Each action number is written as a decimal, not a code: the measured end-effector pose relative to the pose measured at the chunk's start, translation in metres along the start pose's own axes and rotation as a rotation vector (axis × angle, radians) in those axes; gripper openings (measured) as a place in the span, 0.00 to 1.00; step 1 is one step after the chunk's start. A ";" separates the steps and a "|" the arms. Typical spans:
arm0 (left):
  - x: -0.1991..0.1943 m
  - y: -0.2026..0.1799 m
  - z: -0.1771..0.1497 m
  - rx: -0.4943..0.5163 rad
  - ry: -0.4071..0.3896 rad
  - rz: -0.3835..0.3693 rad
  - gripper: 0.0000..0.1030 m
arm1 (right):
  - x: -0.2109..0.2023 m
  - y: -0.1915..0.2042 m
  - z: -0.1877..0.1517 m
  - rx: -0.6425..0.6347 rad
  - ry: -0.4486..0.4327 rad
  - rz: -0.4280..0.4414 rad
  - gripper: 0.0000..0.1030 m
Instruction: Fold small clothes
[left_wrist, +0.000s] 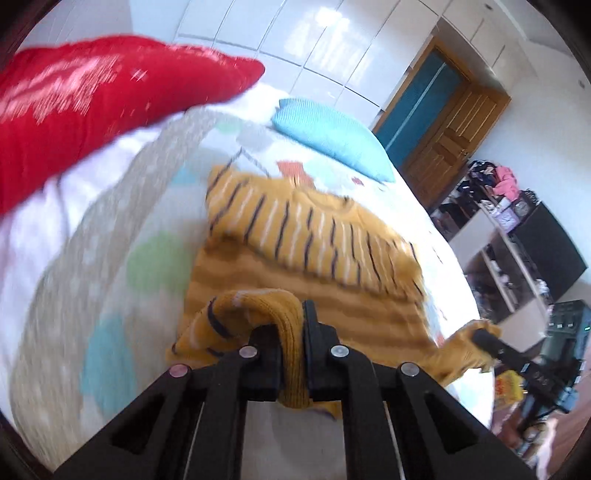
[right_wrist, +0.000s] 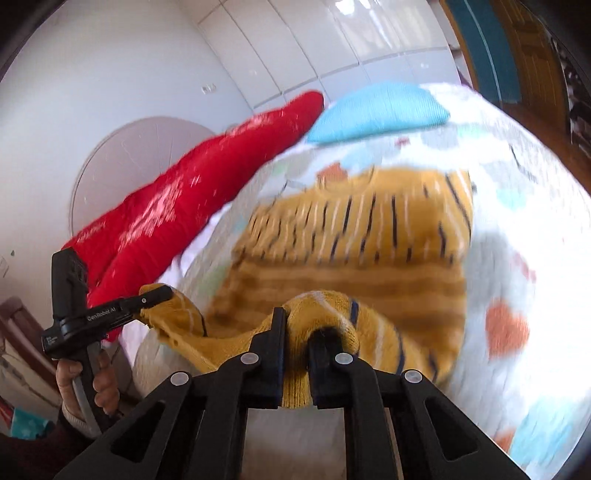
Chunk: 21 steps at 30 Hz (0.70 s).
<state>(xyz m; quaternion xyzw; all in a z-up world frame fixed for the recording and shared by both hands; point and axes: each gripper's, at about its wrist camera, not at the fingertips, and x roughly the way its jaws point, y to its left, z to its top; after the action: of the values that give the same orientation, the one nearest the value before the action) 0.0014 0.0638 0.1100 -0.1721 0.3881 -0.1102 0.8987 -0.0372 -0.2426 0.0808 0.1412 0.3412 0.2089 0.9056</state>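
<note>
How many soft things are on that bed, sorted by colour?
Mustard striped sweater: 1
Red pillow: 1
Blue pillow: 1
Total: 3, all on the patterned bedspread. Left gripper and right gripper each pinch the sweater.

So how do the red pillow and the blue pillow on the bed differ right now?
The red pillow is long with pale speckled markings; the blue pillow is shorter, finely striped. The red one lies along the bed's side nearest the left gripper; the blue one sits at the far end, beyond the mustard striped sweater. Both rest on the patterned bedspread, untouched by either gripper.
</note>
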 end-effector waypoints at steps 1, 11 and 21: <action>0.015 -0.002 0.018 0.007 0.003 0.009 0.08 | 0.009 -0.008 0.019 0.012 -0.015 -0.013 0.11; 0.193 0.028 0.111 -0.061 0.179 0.140 0.11 | 0.147 -0.111 0.109 0.202 0.091 -0.125 0.12; 0.212 0.071 0.134 -0.334 0.163 -0.155 0.57 | 0.168 -0.206 0.123 0.572 -0.021 0.017 0.73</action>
<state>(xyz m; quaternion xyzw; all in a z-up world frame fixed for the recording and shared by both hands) 0.2481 0.0888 0.0276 -0.3387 0.4579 -0.1270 0.8121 0.2186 -0.3562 -0.0057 0.3959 0.3754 0.1105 0.8307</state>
